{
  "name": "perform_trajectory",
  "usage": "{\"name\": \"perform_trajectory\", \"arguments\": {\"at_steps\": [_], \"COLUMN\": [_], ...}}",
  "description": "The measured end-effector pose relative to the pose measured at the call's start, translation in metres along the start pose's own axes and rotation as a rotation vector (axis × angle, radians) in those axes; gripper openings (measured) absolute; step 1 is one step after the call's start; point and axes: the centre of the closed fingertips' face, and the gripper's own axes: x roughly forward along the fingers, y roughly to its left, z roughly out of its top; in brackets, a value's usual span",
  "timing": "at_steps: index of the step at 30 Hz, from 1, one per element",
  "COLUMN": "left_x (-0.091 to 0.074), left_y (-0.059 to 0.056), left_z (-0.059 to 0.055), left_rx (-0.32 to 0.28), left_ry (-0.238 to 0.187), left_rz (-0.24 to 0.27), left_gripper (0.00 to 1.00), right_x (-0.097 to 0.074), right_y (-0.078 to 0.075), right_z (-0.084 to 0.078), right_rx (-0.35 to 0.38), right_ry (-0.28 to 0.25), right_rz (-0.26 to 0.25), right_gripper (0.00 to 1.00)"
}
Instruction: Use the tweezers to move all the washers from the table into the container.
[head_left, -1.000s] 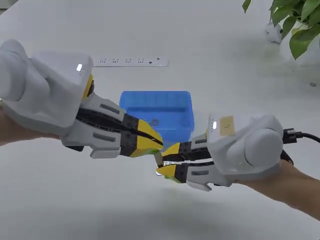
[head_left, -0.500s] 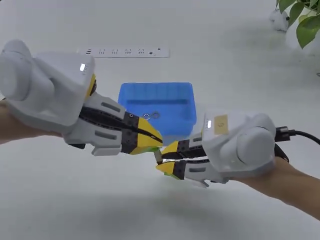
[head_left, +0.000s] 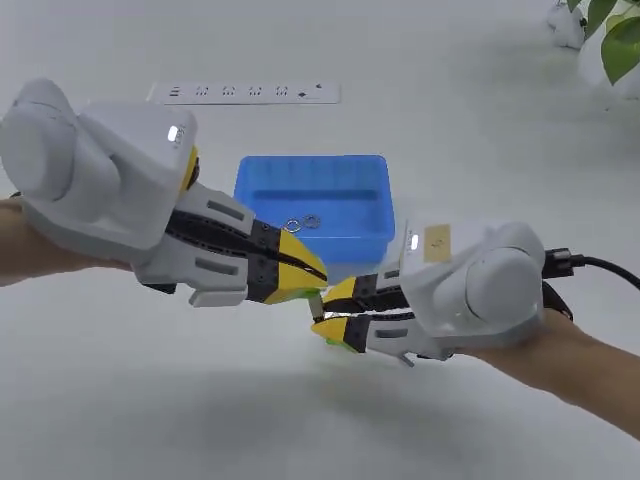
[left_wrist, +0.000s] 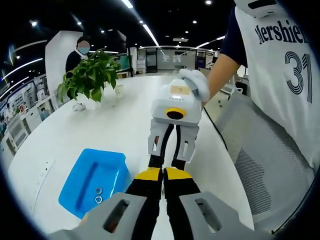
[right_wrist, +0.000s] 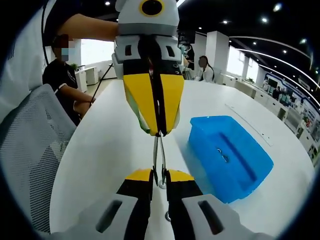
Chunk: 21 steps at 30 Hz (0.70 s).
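The tweezers ran lengthwise between facing claws, the left gripper and right gripper each clamped on an end, beside the blue container's near wall.

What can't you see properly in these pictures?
Tweezers tips: in right gripper view they vanish between the jaws of the right claw, so any catch is hidden.
Washers: head view shows two in the container; the left claw and right claw cover the table beneath them.
Green thing: head view, mostly under the right claw.
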Motion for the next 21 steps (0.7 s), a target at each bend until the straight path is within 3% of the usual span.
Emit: {"name": "perform_trajectory", "arguments": {"at_steps": [11,16,21], "left_x": [0.0011,0.0012,0.0037], "left_y": [0.0008,0.0009,0.0016], "left_z": [-0.0022,-0.0024,-0.001], "left_rx": [0.007,-0.006,-0.014], "left_ry": [-0.002,-0.004,-0.011], "left_rz": [0.01,0.01,0.009], "left_gripper": [0.05,0.05,0.05], "right_x": [0.0017,-0.0017,-0.0004], "right_y": [0.0008,0.0006,0.0007], "right_z": [-0.001,0.0058,0.0014], "right_rx": [0.0,0.02,0.006], "right_ry": [0.004,-0.023,-0.007], "right_rz": [0.004,0.007,0.006], "right_gripper": [0.12,0.12,0.12]}}
